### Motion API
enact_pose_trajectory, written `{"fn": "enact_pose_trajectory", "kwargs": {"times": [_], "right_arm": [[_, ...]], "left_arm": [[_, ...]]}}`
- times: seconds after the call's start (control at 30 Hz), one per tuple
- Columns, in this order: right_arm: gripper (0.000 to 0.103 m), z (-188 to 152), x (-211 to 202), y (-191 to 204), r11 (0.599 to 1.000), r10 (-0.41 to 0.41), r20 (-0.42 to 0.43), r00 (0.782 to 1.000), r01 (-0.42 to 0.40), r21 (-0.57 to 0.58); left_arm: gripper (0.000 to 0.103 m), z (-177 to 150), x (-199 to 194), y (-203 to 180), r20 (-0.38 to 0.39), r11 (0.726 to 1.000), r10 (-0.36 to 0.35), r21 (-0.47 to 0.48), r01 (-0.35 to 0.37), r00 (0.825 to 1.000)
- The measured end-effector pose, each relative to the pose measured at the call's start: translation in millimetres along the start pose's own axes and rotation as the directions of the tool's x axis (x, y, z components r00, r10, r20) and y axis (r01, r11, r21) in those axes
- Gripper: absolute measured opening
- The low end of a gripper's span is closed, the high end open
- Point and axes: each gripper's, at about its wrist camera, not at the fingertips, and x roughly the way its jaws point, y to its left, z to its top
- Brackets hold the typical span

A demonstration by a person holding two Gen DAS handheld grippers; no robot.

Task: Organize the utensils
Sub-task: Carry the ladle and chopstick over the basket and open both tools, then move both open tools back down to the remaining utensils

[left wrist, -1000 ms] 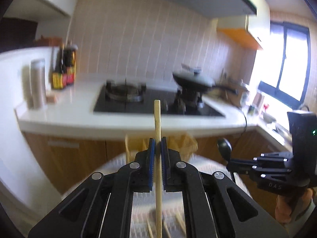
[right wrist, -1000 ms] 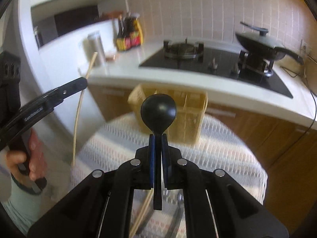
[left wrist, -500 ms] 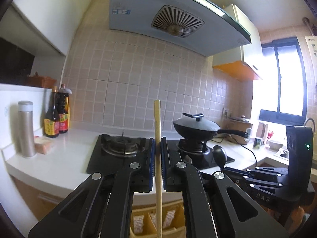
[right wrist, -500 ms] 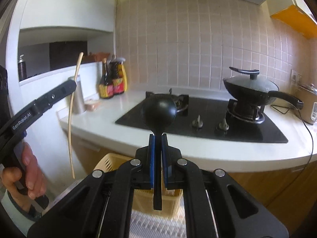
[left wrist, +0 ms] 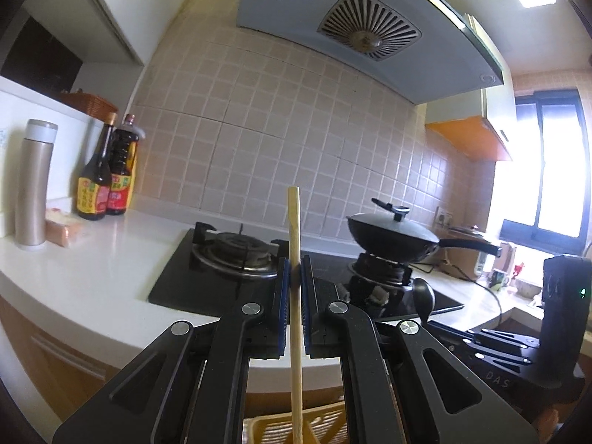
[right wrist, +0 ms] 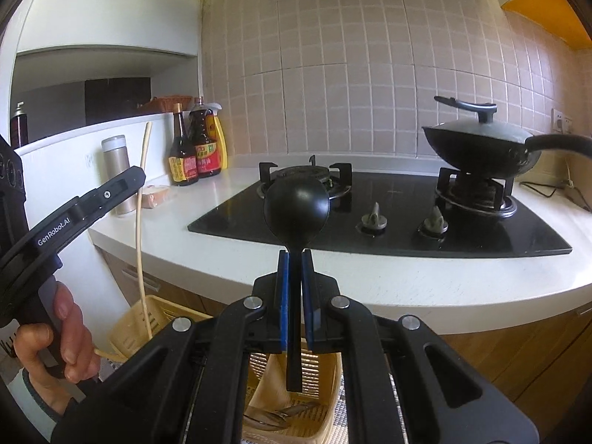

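Observation:
My left gripper (left wrist: pixel 295 270) is shut on a wooden chopstick (left wrist: pixel 295 259), held upright with its lower end over the yellow utensil basket (left wrist: pixel 325 427). In the right wrist view the chopstick (right wrist: pixel 140 229) dips into the basket's left compartment (right wrist: pixel 129 329). My right gripper (right wrist: pixel 295 259) is shut on a black spoon (right wrist: pixel 296 209), bowl up, handle end hanging over the basket's near compartment (right wrist: pixel 325 399), which holds some metal cutlery (right wrist: pixel 273 416). The right gripper and spoon (left wrist: pixel 423 298) show at the right of the left wrist view.
A white counter (right wrist: pixel 407 281) with a black gas hob (right wrist: pixel 388 218) runs behind the basket. A lidded wok (right wrist: pixel 484 144) sits on the right burner. Sauce bottles (right wrist: pixel 196 148) and a steel flask (right wrist: pixel 116 170) stand at the left.
Both grippers have tilted up and risen, so the views now show the wall and hob instead of the table. The chopstick and spoon ends now hang over the basket.

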Motion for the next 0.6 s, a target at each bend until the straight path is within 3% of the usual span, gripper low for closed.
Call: {"fn": "enact_pose_trajectory", "kwargs": {"times": [0.17,0.33,0.5,0.6], "right_arm": [[0.005,-9,0,-2,0.999,0.026,-0.019,0.999,-0.026,0.019],[0.009,-16,-9,-4,0.997,0.071,-0.059,0.996,-0.068,0.047],[0.009,-22,-29,-8,0.993,0.091,-0.079,0.993,-0.084,0.083],[0.019,-24,-46,-10,0.992,0.085,-0.083,0.993,-0.077,0.097]], "left_arm": [[0.005,-9,-1,4,-0.027,1.0,-0.021,0.002,0.021,0.999],[0.029,-13,-15,4,-0.049,0.999,-0.034,0.0,0.034,0.998],[0.034,-10,-36,4,-0.067,0.999,-0.033,0.003,0.033,0.997],[0.037,-4,-49,4,-0.07,0.999,-0.04,-0.001,0.04,0.997]]}}
